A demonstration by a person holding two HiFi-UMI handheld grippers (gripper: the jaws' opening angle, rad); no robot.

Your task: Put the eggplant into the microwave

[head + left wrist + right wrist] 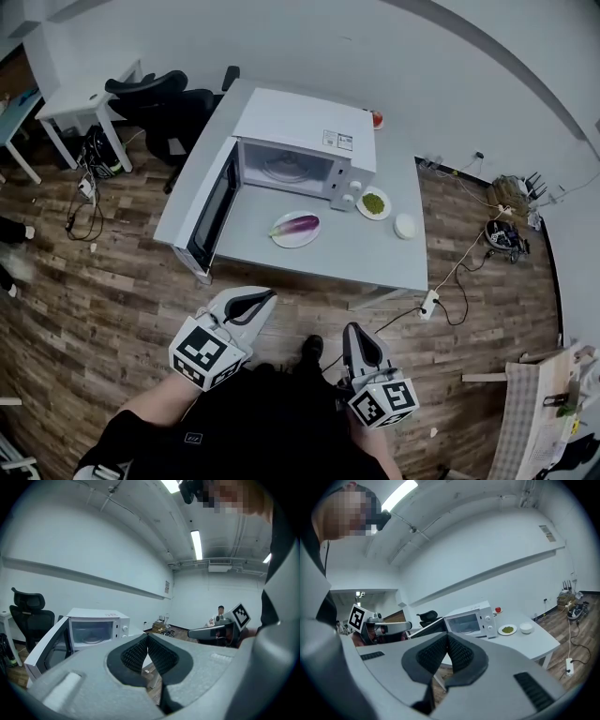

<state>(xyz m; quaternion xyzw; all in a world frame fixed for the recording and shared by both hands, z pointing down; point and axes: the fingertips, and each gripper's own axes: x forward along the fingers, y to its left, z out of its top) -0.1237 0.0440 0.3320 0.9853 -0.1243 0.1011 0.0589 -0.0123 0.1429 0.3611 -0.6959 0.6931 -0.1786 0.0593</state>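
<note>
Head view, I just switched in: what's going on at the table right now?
A person stands back from the table with a gripper in each hand. The left gripper and right gripper are both shut and hold nothing. The eggplant lies untouched on a white plate in front of the microwave, whose door is swung open. The eggplant has not yet been picked up.

A purple eggplant lies on a white plate before the white microwave, door open.
</note>
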